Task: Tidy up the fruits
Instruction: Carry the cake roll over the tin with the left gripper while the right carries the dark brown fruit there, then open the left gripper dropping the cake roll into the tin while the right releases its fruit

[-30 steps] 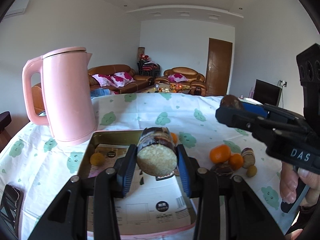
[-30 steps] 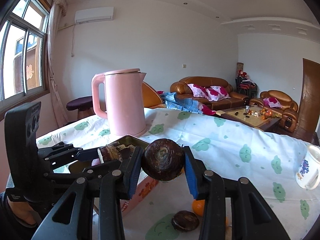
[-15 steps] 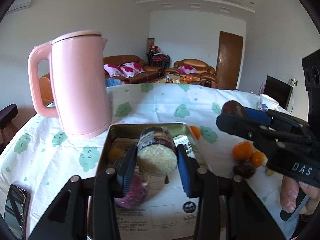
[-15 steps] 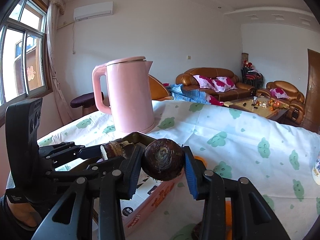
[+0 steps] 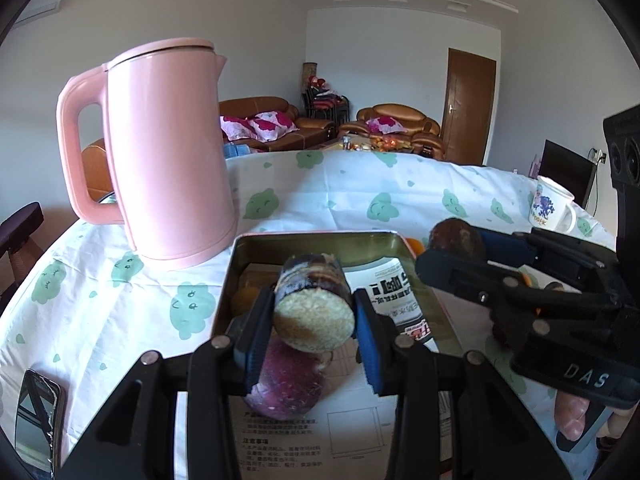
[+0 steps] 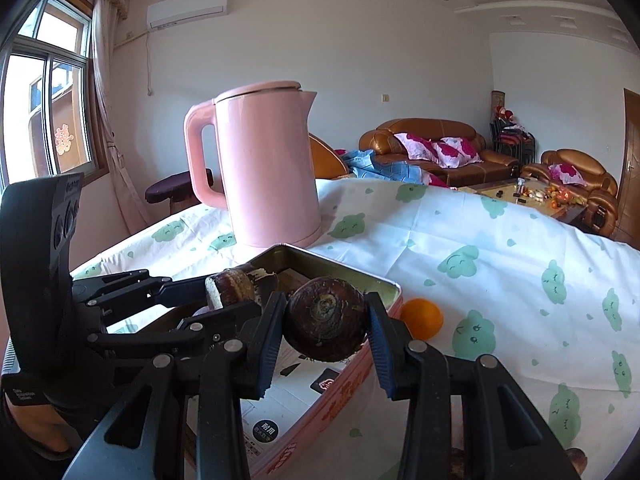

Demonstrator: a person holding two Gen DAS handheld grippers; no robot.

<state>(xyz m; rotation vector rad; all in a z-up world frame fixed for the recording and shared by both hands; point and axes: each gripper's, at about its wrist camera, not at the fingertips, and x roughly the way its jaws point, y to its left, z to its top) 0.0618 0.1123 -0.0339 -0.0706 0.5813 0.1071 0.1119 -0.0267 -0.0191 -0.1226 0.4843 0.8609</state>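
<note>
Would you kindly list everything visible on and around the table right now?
kettle: one, pink, behind tin
tin: one, pink-sided, table centre
purple fruit: one, inside tin
orange: one, beside tin
mug: one, white, far right
phone: one, dark, left edge
tablecloth: one, white, green prints
cut brown piece: one, left claw
round brown piece: one, right claw

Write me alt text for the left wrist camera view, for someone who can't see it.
The left gripper clamps a dark, cut-ended root piece above a shallow metal tin tray lined with printed paper, where a purple round fruit lies. A tall pink electric kettle stands behind on the cloud-print tablecloth; the right gripper holds a dark round root.
</note>
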